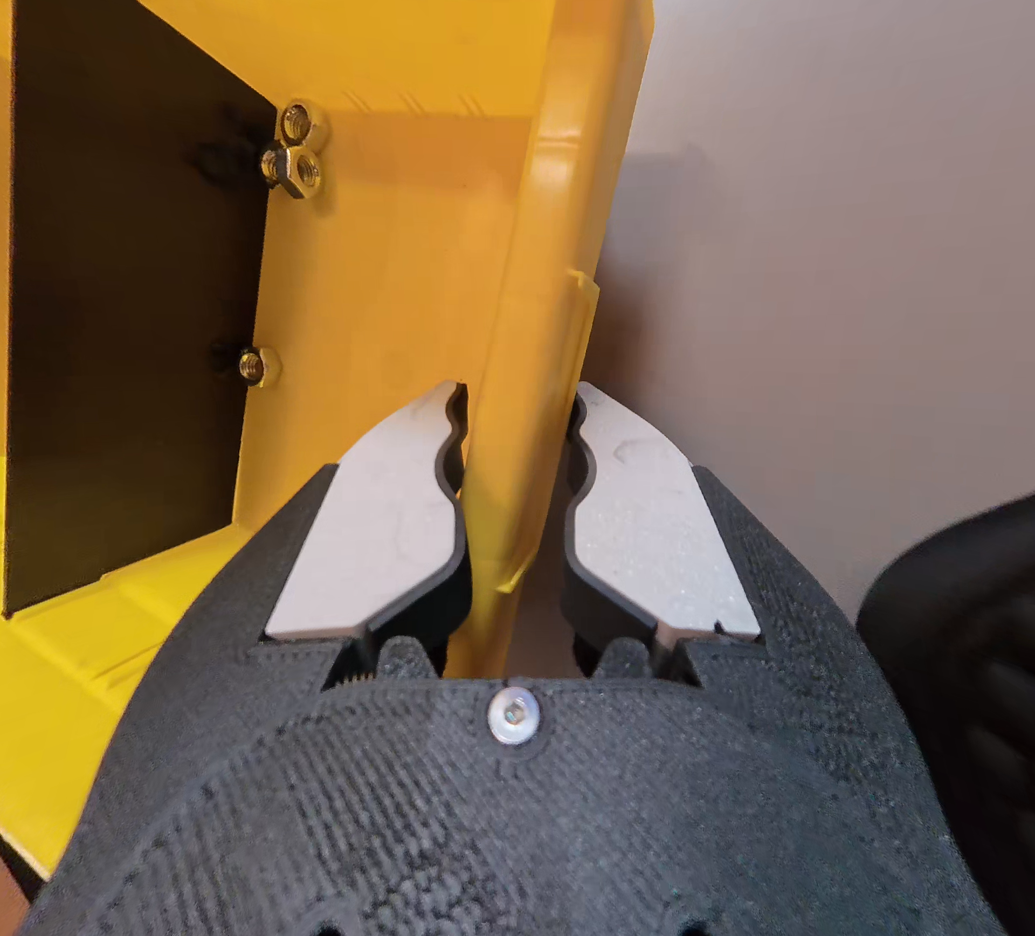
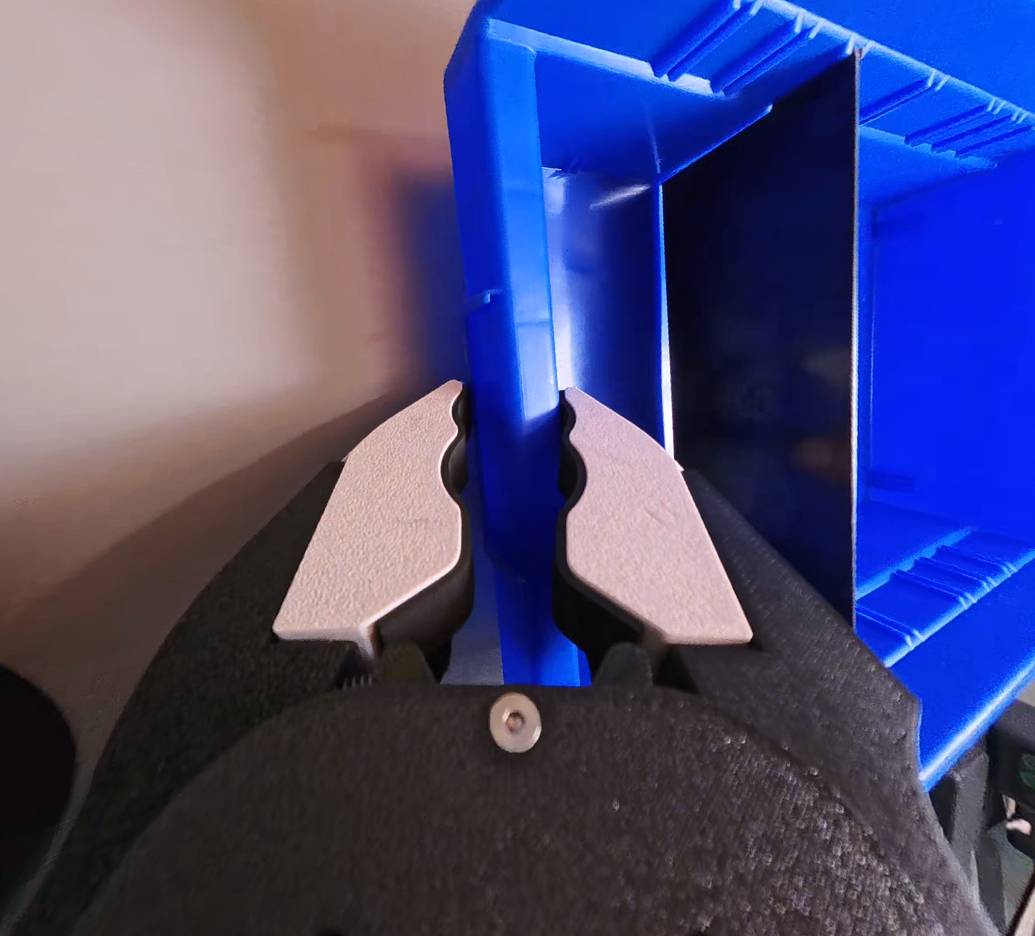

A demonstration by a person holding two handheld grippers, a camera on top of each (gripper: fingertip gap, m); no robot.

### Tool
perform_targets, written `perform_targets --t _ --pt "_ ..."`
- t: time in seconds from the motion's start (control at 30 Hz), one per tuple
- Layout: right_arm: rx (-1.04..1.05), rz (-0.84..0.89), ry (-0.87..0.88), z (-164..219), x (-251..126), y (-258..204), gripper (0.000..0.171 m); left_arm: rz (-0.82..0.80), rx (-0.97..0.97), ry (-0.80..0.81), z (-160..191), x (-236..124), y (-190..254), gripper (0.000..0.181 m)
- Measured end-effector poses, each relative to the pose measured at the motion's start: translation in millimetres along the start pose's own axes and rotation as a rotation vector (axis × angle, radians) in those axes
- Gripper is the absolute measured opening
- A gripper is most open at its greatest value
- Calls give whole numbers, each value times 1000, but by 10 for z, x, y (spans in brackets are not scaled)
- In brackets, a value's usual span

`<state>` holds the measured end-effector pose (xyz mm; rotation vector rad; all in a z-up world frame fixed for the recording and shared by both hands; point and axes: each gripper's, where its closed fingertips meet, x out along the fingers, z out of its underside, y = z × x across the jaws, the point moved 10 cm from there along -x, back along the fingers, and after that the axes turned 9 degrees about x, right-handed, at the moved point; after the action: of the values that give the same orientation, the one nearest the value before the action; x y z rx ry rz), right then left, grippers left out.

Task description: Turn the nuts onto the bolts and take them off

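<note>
In the left wrist view my left gripper [image 1: 518, 399] is shut on the side wall of a yellow bin [image 1: 560, 181]. The bin is tipped, and several brass nuts lie inside it against a black divider [image 1: 129, 293]: a cluster [image 1: 294, 150] higher up and a single nut [image 1: 257, 366] lower. In the right wrist view my right gripper [image 2: 512, 396] is shut on the side wall of a blue bin [image 2: 504, 237], also tipped. A dark divider [image 2: 767, 349] stands inside it. No bolts show in either view.
A pale wall or surface [image 1: 840, 181] lies beyond both bins. A dark rounded object [image 1: 963, 657] sits at the right edge of the left wrist view, and another dark shape [image 2: 28, 769] at the lower left of the right wrist view. My hands' fingertips stand some 45 cm from each other.
</note>
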<state>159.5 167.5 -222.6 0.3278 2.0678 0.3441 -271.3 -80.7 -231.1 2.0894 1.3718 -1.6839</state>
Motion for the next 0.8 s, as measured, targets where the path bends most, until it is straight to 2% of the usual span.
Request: perform_targets --t 0.3,0.4,0.57,0.67,0.8 --pt "26 42 -7 55 47 344 33 -59 -38 2 -92 169 -229 38" --pt "137 10 199 -144 -186 316 36 -78 -89 115 -83 65 -236 45" --pt "400 -22 669 -396 -560 162 35 -130 -256 408 -90 -442 -397 44" --pt "536 -15 869 -419 -547 28 32 -211 -345 497 -116 -716 -638 41" --pt "596 -12 936 -423 -301 -152 31 -225 -438 483 -246 -823 -1111 40"
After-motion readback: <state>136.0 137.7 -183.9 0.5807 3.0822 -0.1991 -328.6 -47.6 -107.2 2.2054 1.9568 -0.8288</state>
